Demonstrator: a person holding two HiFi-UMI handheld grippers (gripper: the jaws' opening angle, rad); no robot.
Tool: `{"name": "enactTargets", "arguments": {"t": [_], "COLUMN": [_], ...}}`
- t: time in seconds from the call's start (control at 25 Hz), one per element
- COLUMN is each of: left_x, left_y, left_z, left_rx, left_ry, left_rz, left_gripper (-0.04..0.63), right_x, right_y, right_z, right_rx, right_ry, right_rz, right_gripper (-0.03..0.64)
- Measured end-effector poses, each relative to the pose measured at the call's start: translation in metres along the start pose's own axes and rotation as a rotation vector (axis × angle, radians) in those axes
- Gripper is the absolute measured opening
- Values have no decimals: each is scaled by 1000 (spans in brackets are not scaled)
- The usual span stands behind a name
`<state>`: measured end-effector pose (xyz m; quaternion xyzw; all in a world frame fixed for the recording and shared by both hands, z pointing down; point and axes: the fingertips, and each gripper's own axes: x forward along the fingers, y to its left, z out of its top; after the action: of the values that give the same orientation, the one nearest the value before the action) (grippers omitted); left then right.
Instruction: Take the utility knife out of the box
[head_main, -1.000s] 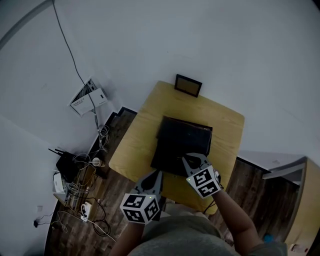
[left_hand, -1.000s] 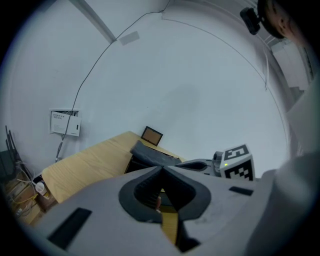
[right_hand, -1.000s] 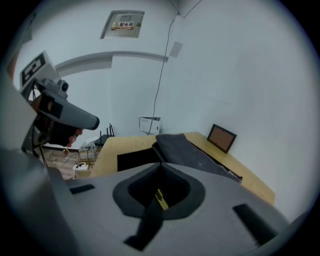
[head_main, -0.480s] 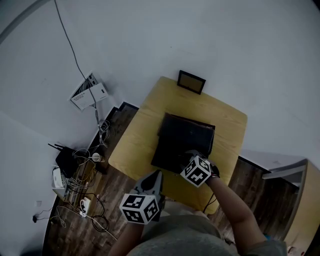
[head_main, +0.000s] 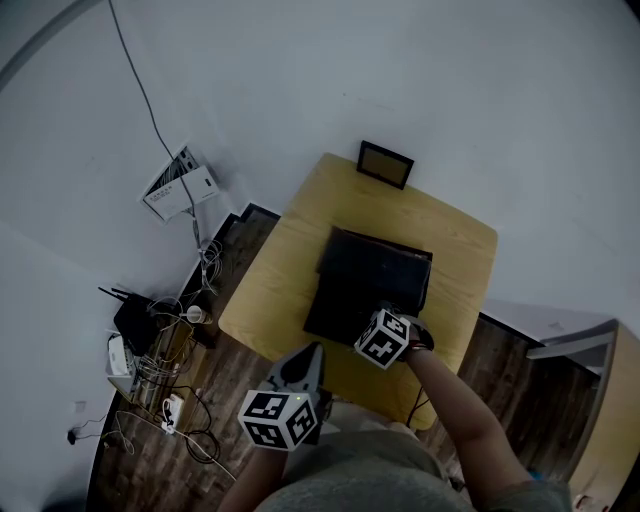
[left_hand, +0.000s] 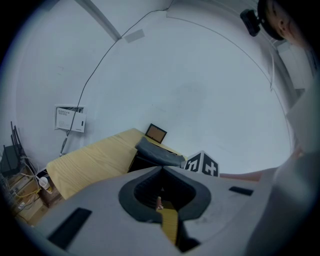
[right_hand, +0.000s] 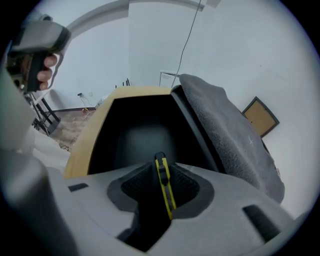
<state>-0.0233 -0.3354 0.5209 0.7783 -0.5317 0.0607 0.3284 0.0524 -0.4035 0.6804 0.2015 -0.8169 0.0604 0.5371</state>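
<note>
A black box (head_main: 362, 283) stands with its lid up on the wooden table (head_main: 268, 292). My right gripper (head_main: 392, 314) points steeply down into it, below its marker cube. In the right gripper view the yellow utility knife (right_hand: 165, 189) stands between my right gripper's (right_hand: 160, 166) jaws, close against the right pad with a dark gap on its left. The jaws are closing. Beyond it I see the box's dark inside (right_hand: 135, 132) and the grey lid (right_hand: 225, 127). My left gripper (head_main: 311, 351) hangs shut at the table's near edge, its tips (left_hand: 162, 169) together.
A small framed picture (head_main: 385, 164) leans against the wall at the table's far edge. Cables, a router and cartons (head_main: 150, 350) clutter the floor to the left. Papers (head_main: 178, 190) hang on the wall. A cabinet (head_main: 600, 400) stands at the right.
My right gripper has tipped over and sunk into the box; its marker cube now hides its jaws in the head view. The left gripper has kept still.
</note>
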Motion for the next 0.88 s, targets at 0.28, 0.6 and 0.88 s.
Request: {"name": "enactTargets", "arguments": {"t": [0.28, 0.6, 0.88], "left_x": [-1, -8, -20], "left_y": [-1, -3, -5], "left_z": [-2, -4, -5], "left_rx": [0, 6, 21], "left_ry": [3, 7, 3], "left_rz": [-5, -17, -36], "left_gripper": [5, 3, 5], "right_x": [0, -7, -33], "right_y": [-1, 0, 7], "right_z": [0, 4, 15], "right_rx": [31, 36, 62], "right_ry": [-8, -39, -114], "right_rz": [19, -34, -95], "right_gripper": [58, 55, 55]}}
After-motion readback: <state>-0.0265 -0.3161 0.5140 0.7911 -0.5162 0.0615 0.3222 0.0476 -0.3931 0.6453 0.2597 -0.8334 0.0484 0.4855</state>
